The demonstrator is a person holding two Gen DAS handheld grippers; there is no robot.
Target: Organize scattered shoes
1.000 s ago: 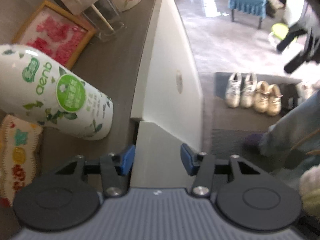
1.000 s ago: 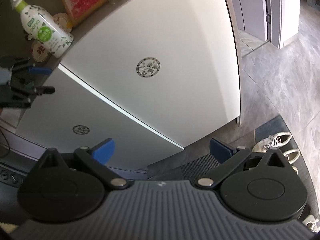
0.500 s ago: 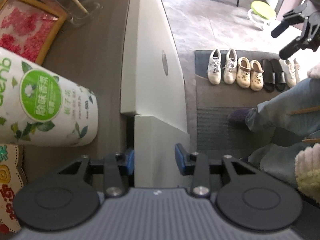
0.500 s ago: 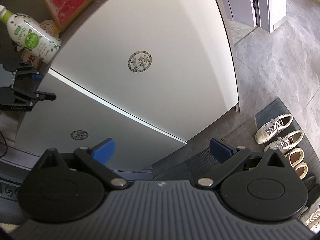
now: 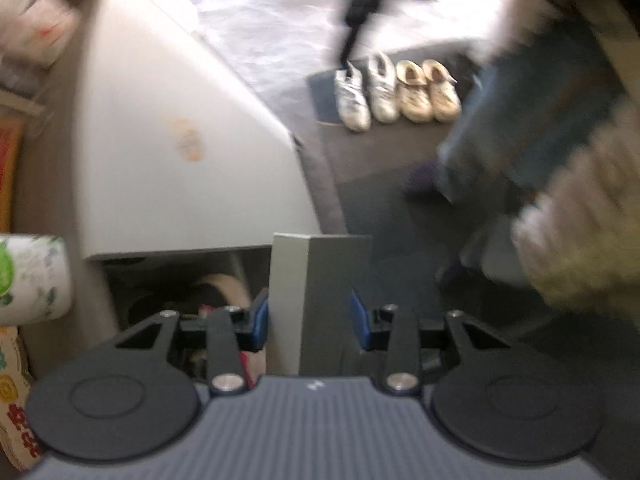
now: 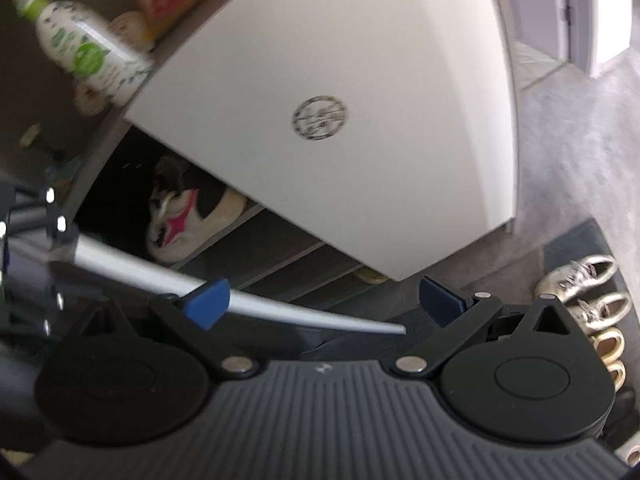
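The left gripper (image 5: 308, 320) is clenched on the top edge of a grey cabinet door (image 5: 320, 280), swung open at the bottom centre of its frame. The right gripper (image 6: 324, 296) is released, its blue pads wide apart and empty. 2 white sneakers (image 5: 366, 94) and 2 cream clogs (image 5: 428, 90) stand side by side on a dark mat (image 5: 320, 98), upper centre. A black-and-cream shoe (image 6: 184, 220) with a pink star lies inside the cabinet, at left.

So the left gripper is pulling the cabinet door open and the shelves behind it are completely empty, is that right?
Not quite. The left gripper does grip the edge of the cabinet door, but the shelves are not empty: the right wrist view shows a shoe with a pink star on a shelf.
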